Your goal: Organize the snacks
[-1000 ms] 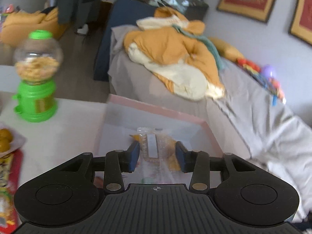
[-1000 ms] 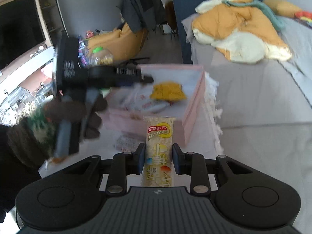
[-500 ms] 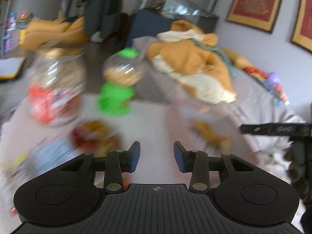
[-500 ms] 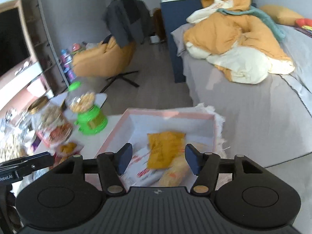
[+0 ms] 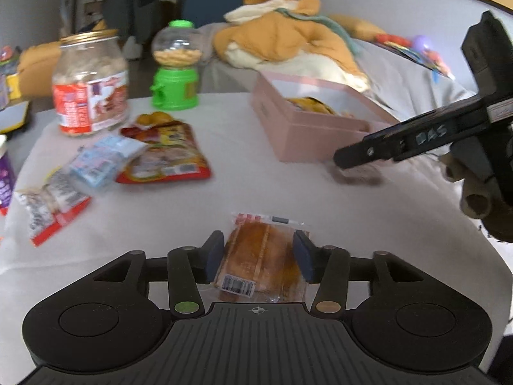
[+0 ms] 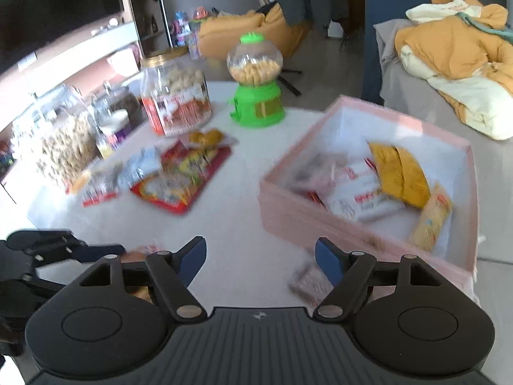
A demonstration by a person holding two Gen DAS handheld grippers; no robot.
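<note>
The left gripper (image 5: pixel 258 253) is down at the table (image 5: pixel 256 192), with one blue pad on each side of a little cake in a clear wrapper (image 5: pixel 261 256). The pads sit right at the wrapper's edges, but I cannot tell if they are squeezing it yet. The cake lies flat on the white table, close to the person, well apart from the pink box (image 5: pixel 307 128).

So the step looks like picking up this cake. Next, I think the pads need to close on it, lift it, and carry it over to the pink box and let go inside. The wrapper is thin and slippery, so a soft, even squeeze would be best.

The right gripper (image 6: pixel 258 260) hangs above the table with its pads wide apart and nothing between them. A small packet (image 6: pixel 309 284) lies on the table just under it, beside the box.

The right camera looks down into the box (image 6: pixel 359 112). Inside are a yellow bag (image 6: pixel 399 176), a white and red pack (image 6: pixel 362 199) and a long pale snack (image 6: pixel 431 221). The left camera sees only the box's side and a bit of yellow.

The left camera shows the cake clearly; the right one barely does. Both show the big jar (image 5: pixel 89 83), the green candy machine (image 6: pixel 256 80) and loose snack bags (image 5: pixel 163 154) on the table.
</note>
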